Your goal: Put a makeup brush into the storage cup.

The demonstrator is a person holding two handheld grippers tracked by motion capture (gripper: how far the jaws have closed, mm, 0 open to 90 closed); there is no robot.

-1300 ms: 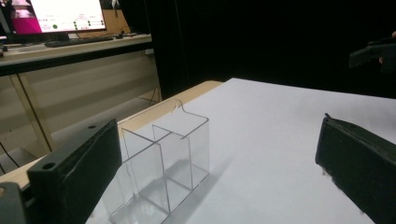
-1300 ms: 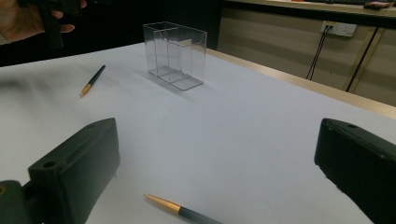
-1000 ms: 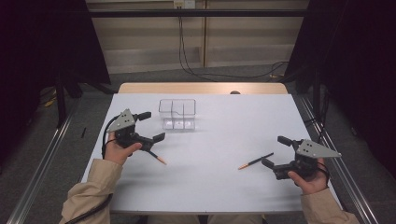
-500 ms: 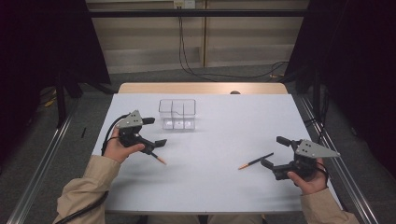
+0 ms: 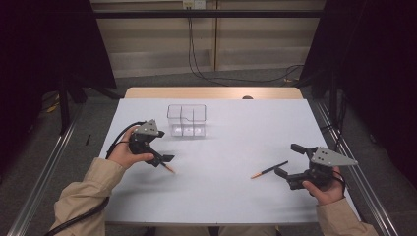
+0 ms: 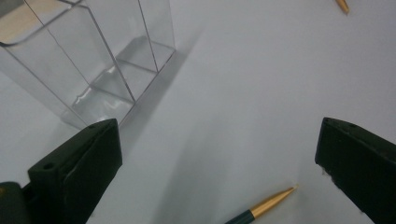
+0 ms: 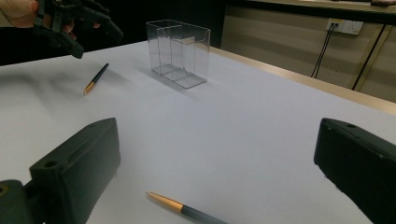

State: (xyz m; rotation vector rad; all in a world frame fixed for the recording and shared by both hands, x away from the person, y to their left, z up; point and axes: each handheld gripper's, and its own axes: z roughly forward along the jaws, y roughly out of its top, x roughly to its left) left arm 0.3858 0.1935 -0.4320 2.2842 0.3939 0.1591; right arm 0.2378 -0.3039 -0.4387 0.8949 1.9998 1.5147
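White table (image 5: 226, 196); left pen (image 6: 259, 208) cut off below.

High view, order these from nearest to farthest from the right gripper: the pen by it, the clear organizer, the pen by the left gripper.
1. Right pen, just left of the right gripper.
2. Clear organizer, back centre-left.
3. Left pen, under the left gripper.

Items 2 and 3 are close.

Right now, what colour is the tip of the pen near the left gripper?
Gold, on a dark teal barrel; the pen shows best in the left gripper view.

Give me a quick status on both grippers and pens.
Left gripper, right gripper: open, empty. Left pen, right pen flat on table. Organizer empty.
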